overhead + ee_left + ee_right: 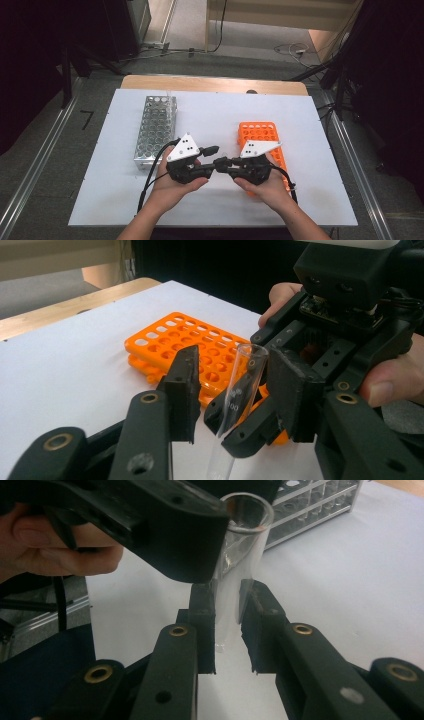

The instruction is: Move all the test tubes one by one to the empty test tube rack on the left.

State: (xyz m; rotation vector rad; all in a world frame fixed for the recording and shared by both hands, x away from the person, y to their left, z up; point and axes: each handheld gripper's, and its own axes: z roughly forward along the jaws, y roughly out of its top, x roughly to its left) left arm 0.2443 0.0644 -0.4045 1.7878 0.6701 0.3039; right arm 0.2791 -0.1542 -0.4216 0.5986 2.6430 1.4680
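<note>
Gripping a clear test tube (235, 575) between the right gripper (227, 607) fingers; left gripper (230, 390) fingers spread apart around it, orange rack (195, 347) just beyond on the desk (215, 120).

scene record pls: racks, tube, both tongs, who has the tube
surface: white table top
left rack: silver metal test tube rack
right rack: orange plastic test tube rack, partly under the right hand
tube: clear glass test tube, upright, open end up, empty
right tongs: jaws closed on the tube's lower part
left tongs: jaws open, either side of the tube
stage: looks like a handover between the tongs
</note>
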